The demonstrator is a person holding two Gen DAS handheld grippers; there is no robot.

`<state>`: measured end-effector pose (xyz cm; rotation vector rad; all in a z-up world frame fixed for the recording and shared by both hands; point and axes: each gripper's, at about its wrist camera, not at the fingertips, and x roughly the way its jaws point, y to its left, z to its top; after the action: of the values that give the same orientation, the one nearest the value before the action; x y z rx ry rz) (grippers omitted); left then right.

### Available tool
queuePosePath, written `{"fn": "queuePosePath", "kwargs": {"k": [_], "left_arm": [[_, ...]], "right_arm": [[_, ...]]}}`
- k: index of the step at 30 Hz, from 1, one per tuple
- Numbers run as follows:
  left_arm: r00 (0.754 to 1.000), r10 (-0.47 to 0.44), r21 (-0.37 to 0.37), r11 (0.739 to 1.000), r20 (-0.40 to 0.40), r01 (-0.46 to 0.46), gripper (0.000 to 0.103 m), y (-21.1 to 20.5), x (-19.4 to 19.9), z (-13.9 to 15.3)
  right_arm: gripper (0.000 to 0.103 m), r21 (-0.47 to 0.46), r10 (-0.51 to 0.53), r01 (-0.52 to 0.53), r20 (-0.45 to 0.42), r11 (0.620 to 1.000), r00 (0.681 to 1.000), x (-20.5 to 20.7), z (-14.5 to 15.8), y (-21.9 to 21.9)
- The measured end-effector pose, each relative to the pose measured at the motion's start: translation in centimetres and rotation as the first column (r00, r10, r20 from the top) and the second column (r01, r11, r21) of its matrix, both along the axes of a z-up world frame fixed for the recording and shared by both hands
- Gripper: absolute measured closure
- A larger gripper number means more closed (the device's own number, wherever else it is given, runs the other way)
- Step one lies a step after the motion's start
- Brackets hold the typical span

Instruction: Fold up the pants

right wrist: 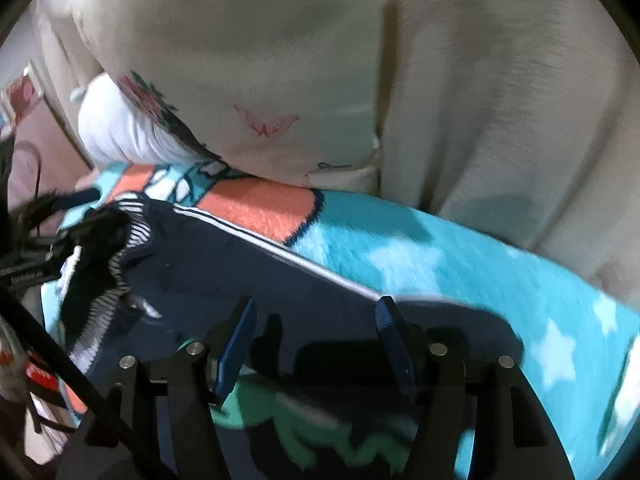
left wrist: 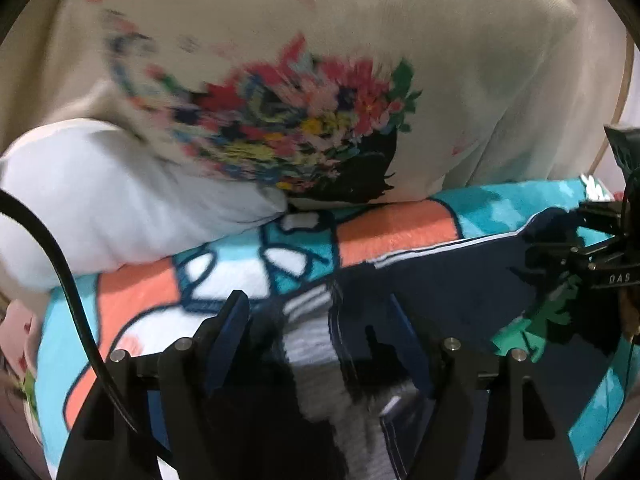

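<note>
The navy pants [right wrist: 248,272] lie spread on the bright fleece blanket [right wrist: 460,264], just in front of the person's cream sweater [right wrist: 280,80]. My left claw [left wrist: 320,320] hangs released over the striped waistband [left wrist: 308,336]; my right claw [right wrist: 316,332] is spread apart too, above the leg by the green print [right wrist: 320,436], gripping nothing. The cloth looks soft, light and floppy, so I'd pinch the waistband and the hem edge, where layers bunch thick.

The pants [right wrist: 248,280] are dark navy with a thin white stripe along one edge, a black-and-white striped waistband and a green printed figure. They lie spread on a bright blanket [right wrist: 440,256], seemingly folded lengthwise, though blur obscures the layers
</note>
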<state>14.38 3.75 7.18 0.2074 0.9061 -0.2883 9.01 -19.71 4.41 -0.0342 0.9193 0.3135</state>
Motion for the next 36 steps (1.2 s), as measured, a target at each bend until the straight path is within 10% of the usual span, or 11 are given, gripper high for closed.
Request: {"fn": "queuePosePath", "kwargs": {"k": [9,12,14,15,28,36], "left_arm": [[0.981,-0.099,0.051,0.993,-0.166,0.109,0.031,-2.5,5.0,-4.9],[0.974,-0.107,-0.001,0.994,-0.2,0.109,0.061,-2.6,5.0,-5.7],[0.974,-0.115,-0.007,0.993,-0.193,0.116,0.092,-2.8,4.4,-5.3],[0.976,-0.117,-0.009,0.993,-0.183,0.118,0.094,-2.9,3.9,-5.0],[0.997,-0.08,-0.11,0.991,0.018,0.082,0.096,0.5,-9.6,3.0],[0.998,-0.003,-0.101,0.995,0.061,0.009,0.095,1.3,-17.1,-0.1]], "right_arm": [[0.03,-0.092,0.123,-0.131,-0.085,0.987,0.989,4.8,-3.2,3.4],[0.026,-0.133,0.134,-0.141,-0.061,0.981,0.989,4.9,-3.5,4.7],[0.051,-0.147,0.16,-0.165,-0.049,0.975,0.986,4.3,-3.4,5.6],[0.084,-0.116,0.17,-0.176,-0.059,0.978,0.984,4.0,-3.1,5.8],[0.096,-0.026,0.127,-0.125,0.094,0.992,0.987,-6.9,2.1,6.8],[0.096,0.042,0.096,-0.1,0.083,0.994,0.992,-15.7,-1.7,7.1]]}}
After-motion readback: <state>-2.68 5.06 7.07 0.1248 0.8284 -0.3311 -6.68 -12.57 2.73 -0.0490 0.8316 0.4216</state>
